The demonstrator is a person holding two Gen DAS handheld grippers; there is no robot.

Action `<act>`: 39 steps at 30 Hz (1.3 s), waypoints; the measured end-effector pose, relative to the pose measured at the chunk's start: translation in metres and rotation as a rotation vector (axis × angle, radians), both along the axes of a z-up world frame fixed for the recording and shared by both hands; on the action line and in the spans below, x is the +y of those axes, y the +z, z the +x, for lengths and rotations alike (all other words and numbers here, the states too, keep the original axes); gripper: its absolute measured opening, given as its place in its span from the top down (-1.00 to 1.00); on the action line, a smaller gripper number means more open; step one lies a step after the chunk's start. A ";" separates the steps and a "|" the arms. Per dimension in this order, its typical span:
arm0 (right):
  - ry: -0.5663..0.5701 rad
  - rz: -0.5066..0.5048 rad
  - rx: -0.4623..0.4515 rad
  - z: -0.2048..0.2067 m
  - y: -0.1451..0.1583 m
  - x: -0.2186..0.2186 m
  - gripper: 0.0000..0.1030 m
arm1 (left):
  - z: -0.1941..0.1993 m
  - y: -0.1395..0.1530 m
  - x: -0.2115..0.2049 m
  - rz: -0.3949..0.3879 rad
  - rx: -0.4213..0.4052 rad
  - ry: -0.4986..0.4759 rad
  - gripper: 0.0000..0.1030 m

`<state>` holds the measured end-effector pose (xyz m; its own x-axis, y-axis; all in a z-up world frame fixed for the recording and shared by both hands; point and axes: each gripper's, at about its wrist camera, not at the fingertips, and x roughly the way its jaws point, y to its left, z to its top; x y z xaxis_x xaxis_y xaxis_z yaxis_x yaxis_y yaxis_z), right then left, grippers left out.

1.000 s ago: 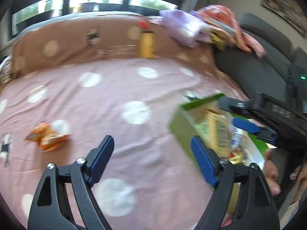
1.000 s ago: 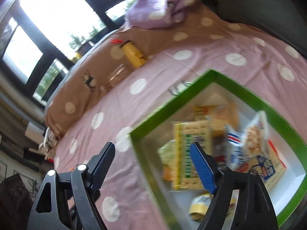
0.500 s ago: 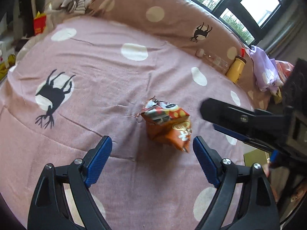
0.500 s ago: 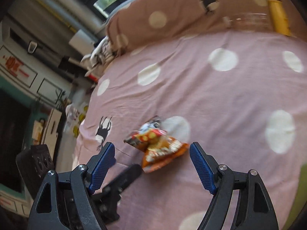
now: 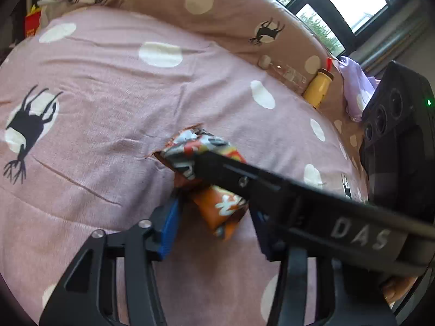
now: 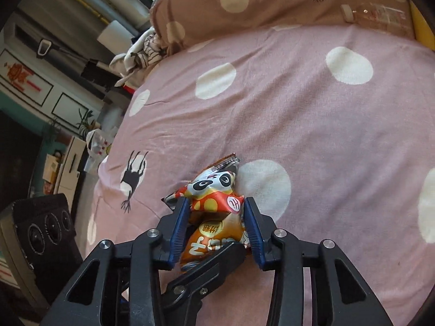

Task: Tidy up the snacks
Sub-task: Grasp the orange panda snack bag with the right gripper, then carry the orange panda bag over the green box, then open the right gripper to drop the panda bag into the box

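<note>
An orange snack packet (image 5: 220, 206) with a panda print lies on the pink polka-dot bedspread (image 5: 114, 103). It also shows in the right wrist view (image 6: 214, 217). My right gripper (image 6: 216, 226) is shut on the snack packet, its blue pads pressing both sides. My left gripper (image 5: 214, 225) stands around the lower end of the same packet, jaws apart, with small gaps to the pads. The right gripper's arm crosses over the packet in the left wrist view and hides part of it.
A yellow bottle (image 5: 318, 89) and a clear plastic bottle (image 5: 285, 72) lie against the brown dotted pillow (image 5: 217, 13) at the far edge. A purple cloth (image 5: 356, 92) is at the far right. Crumpled clothes (image 6: 141, 54) lie at the bed's left corner.
Both grippers have moved from the green box to the snack packet. The right gripper has shut on the packet. The left gripper has narrowed around its lower end.
</note>
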<state>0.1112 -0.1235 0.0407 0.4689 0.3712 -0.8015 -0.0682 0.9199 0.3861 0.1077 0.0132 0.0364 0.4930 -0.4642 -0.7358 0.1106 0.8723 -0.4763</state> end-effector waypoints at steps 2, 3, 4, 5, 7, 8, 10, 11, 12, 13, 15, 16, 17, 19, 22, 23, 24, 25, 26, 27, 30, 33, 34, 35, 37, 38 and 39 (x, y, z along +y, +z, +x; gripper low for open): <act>-0.028 0.016 -0.037 -0.018 0.013 -0.006 0.20 | -0.015 0.017 -0.012 0.032 -0.046 -0.032 0.18; -0.046 0.031 -0.065 -0.030 0.022 -0.012 0.20 | -0.024 0.026 -0.018 0.043 -0.081 -0.046 0.18; -0.076 0.046 -0.097 -0.045 0.032 -0.020 0.20 | -0.034 0.036 -0.027 0.052 -0.117 -0.067 0.17; -0.106 0.052 -0.125 -0.060 0.042 -0.028 0.20 | -0.044 0.047 -0.036 0.056 -0.148 -0.096 0.17; -0.178 0.051 -0.180 -0.092 0.061 -0.045 0.20 | -0.062 0.063 -0.056 0.050 -0.198 -0.157 0.18; -0.207 0.047 -0.200 -0.105 0.068 -0.053 0.20 | -0.072 0.071 -0.069 0.046 -0.224 -0.193 0.18; -0.273 0.029 -0.245 -0.138 0.083 -0.071 0.20 | -0.091 0.084 -0.094 0.040 -0.267 -0.261 0.17; -0.306 0.020 -0.264 -0.154 0.089 -0.081 0.20 | -0.100 0.089 -0.108 0.035 -0.285 -0.300 0.17; -0.348 0.014 -0.278 -0.171 0.094 -0.092 0.19 | -0.107 0.091 -0.118 0.028 -0.294 -0.330 0.17; -0.392 0.016 -0.289 -0.188 0.096 -0.105 0.19 | -0.116 0.094 -0.134 0.018 -0.304 -0.371 0.17; -0.473 0.016 -0.304 -0.215 0.098 -0.127 0.19 | -0.126 0.093 -0.160 0.007 -0.313 -0.444 0.17; -0.512 0.013 -0.308 -0.227 0.098 -0.137 0.19 | -0.129 0.092 -0.173 0.005 -0.313 -0.483 0.17; -0.557 0.014 -0.310 -0.240 0.096 -0.150 0.19 | -0.132 0.091 -0.185 0.005 -0.315 -0.516 0.17; -0.626 0.018 -0.308 -0.257 0.091 -0.170 0.19 | -0.140 0.087 -0.210 0.015 -0.318 -0.577 0.17; -0.702 0.043 -0.305 -0.274 0.084 -0.193 0.19 | -0.144 0.083 -0.237 0.040 -0.338 -0.630 0.15; -0.725 0.057 -0.306 -0.278 0.081 -0.201 0.19 | -0.145 0.082 -0.243 0.047 -0.339 -0.638 0.12; -0.740 0.066 -0.304 -0.281 0.080 -0.206 0.19 | -0.146 0.081 -0.249 0.049 -0.337 -0.649 0.11; -0.754 0.074 -0.302 -0.284 0.079 -0.210 0.19 | -0.149 0.080 -0.252 0.051 -0.332 -0.659 0.02; -0.773 0.077 -0.300 -0.288 0.079 -0.215 0.19 | -0.151 0.080 -0.257 0.060 -0.329 -0.664 -0.06; -0.793 0.074 -0.298 -0.292 0.079 -0.219 0.09 | -0.151 0.080 -0.261 0.073 -0.326 -0.658 -0.25; -0.887 0.043 -0.317 -0.307 0.081 -0.226 -0.53 | -0.154 0.081 -0.269 0.088 -0.335 -0.643 -0.50; -0.956 -0.015 -0.304 -0.318 0.083 -0.230 -0.55 | -0.156 0.084 -0.270 0.084 -0.327 -0.651 -0.75; -0.977 -0.036 -0.296 -0.320 0.085 -0.231 -0.55 | -0.158 0.085 -0.270 0.092 -0.334 -0.652 -0.76; -0.989 -0.052 -0.293 -0.323 0.086 -0.231 -0.55 | -0.160 0.086 -0.271 0.102 -0.340 -0.653 -0.76; -1.005 -0.079 -0.287 -0.327 0.088 -0.231 -0.55 | -0.162 0.087 -0.272 0.117 -0.341 -0.659 -0.76; -1.015 -0.098 -0.284 -0.328 0.090 -0.230 -0.56 | -0.163 0.087 -0.271 0.119 -0.338 -0.658 -0.76; -1.022 -0.114 -0.284 -0.329 0.091 -0.229 -0.57 | -0.164 0.087 -0.271 0.122 -0.338 -0.660 -0.76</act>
<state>-0.2178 -0.3522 0.1318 0.6903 -0.3743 -0.6192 0.6825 0.6210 0.3855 -0.0562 -0.2580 0.1238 0.3489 -0.6666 -0.6587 0.7520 0.6186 -0.2278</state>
